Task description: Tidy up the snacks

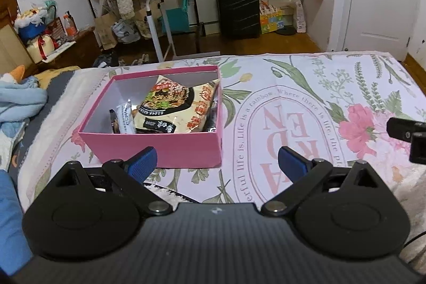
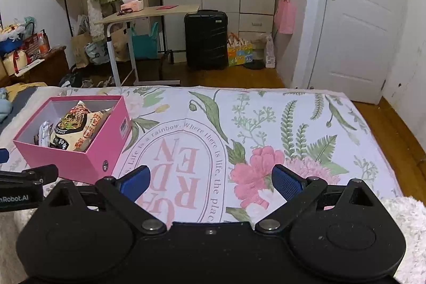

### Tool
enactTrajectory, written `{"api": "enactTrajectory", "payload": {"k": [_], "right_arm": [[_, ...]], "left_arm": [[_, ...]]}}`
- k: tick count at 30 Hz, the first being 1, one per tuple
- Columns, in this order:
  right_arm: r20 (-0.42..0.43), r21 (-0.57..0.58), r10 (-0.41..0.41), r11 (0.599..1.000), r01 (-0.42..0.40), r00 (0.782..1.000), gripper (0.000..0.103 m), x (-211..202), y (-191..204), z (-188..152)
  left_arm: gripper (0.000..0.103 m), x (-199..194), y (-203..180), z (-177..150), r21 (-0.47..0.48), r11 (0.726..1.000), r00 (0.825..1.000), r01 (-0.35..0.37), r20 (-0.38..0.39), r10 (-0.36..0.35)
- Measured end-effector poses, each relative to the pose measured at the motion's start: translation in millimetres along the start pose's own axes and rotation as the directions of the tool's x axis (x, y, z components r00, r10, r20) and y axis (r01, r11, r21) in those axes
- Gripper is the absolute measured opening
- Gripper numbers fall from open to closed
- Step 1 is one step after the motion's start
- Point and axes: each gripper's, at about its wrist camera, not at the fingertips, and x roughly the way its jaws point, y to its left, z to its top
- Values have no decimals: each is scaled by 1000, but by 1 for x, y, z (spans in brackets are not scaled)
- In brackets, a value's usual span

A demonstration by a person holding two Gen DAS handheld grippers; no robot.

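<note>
A pink open box point(image 1: 157, 148) stands on the floral cloth on the bed; it also shows at the left in the right wrist view point(image 2: 72, 161). Inside lie a large noodle packet point(image 1: 175, 105) point(image 2: 77, 129) and a small white wrapped snack point(image 1: 125, 119) point(image 2: 44, 135) at its left. My left gripper point(image 1: 217, 164) is open and empty, just in front of the box's near wall. My right gripper point(image 2: 210, 181) is open and empty over the cloth, to the right of the box. Part of each gripper shows at the edge of the other's view.
The floral cloth point(image 2: 266, 129) covers the bed up to its far edge. Blue bedding point(image 1: 18, 97) lies left of the box. Beyond the bed stand a small side table point(image 2: 149, 12), a black suitcase point(image 2: 206, 39), a wardrobe and a white door point(image 2: 356, 31).
</note>
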Motion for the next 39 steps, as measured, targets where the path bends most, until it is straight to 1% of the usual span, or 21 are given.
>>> {"api": "enactTrajectory", "payload": {"k": [4,7,11,17,29,39], "right_arm": [[1,-11,-5,1000,5,1000,99,0,1,-3],[6,-10,-3,1000,3,1000,99,-1,2,-4],[14,-20,-22,1000,22,1000,99,0,3,-5],[6,-27,-31,999,31,1000,99,2,5,-7],[-7,-36,-35,999,35,999,99,4,6,-8],[-13,-39,-44,998,43,999,99,7,6,-8]], "left_arm": [[99,-1,-1,-2,-4,1000,1000,19,-1,-19],[99,-2,-2,-3,-9,1000,1000,14,5,-14],[99,-2,-1,-3,-24,999,1000,30,-5,-30],[99,1,-1,-4,-33,999,999,24,-23,-25],[99,0,-2,-6,-35,999,1000,5,-23,-6],[99,1,0,-5,-69,998,999,3,-31,-6]]}}
